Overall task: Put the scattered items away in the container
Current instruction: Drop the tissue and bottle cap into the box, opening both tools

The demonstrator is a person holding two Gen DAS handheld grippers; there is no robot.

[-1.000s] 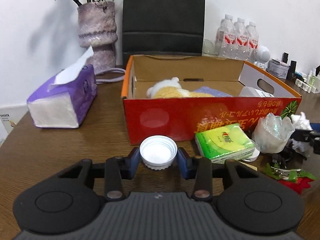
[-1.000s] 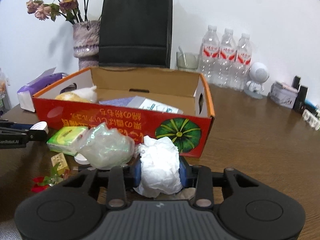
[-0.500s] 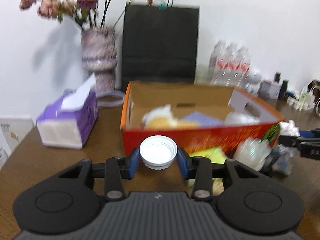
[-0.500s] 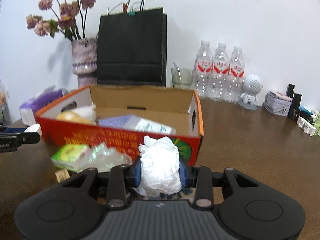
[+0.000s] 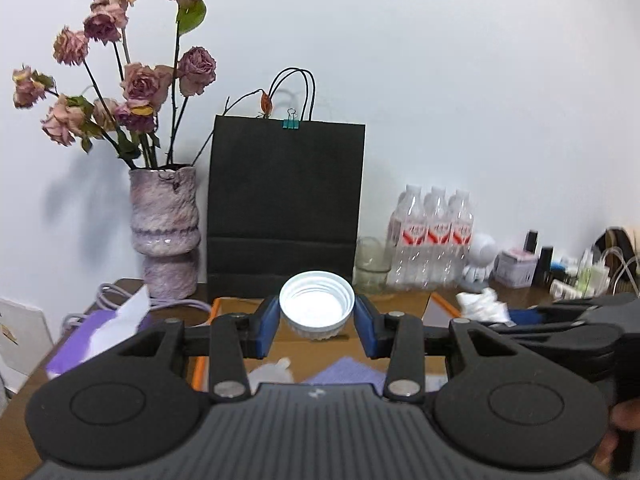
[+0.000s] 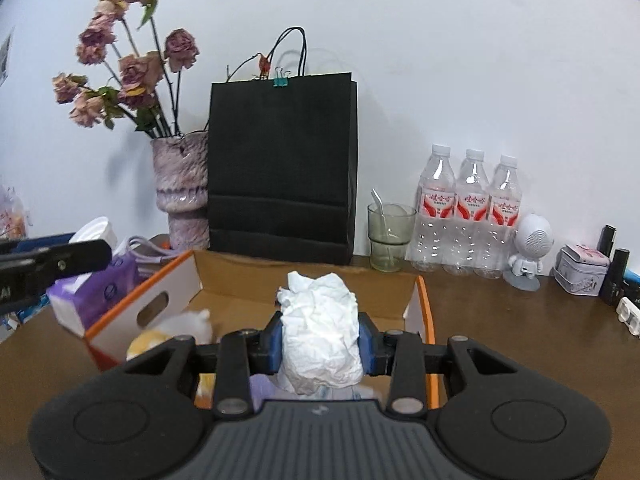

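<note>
left gripper (image 5: 317,325): jaws pinching a white bottle cap (image 5: 317,310), open side toward the camera, held in the air above the near part of the open cardboard box (image 5: 412,302). in the left wrist view, left to right: purple tissue pack (image 5: 76,350) on the table beside the box, purple vase (image 5: 165,229) with dried roses, black paper bag (image 5: 285,204) behind the box, three water bottles (image 5: 434,240).

right gripper (image 6: 319,344): jaws pinching a crumpled white tissue (image 6: 320,330), held above the box interior. box in the right wrist view: orange rim (image 6: 426,312), white side wall with a handle cutout, a yellow-and-white plush toy (image 6: 170,334) lying inside at the left. purple item under the tissue, kind not clear. past the box's right side: glass with spoon (image 6: 389,236), small white robot figure (image 6: 530,250). the left gripper, with its cap, shows at the left edge of this view.
</note>
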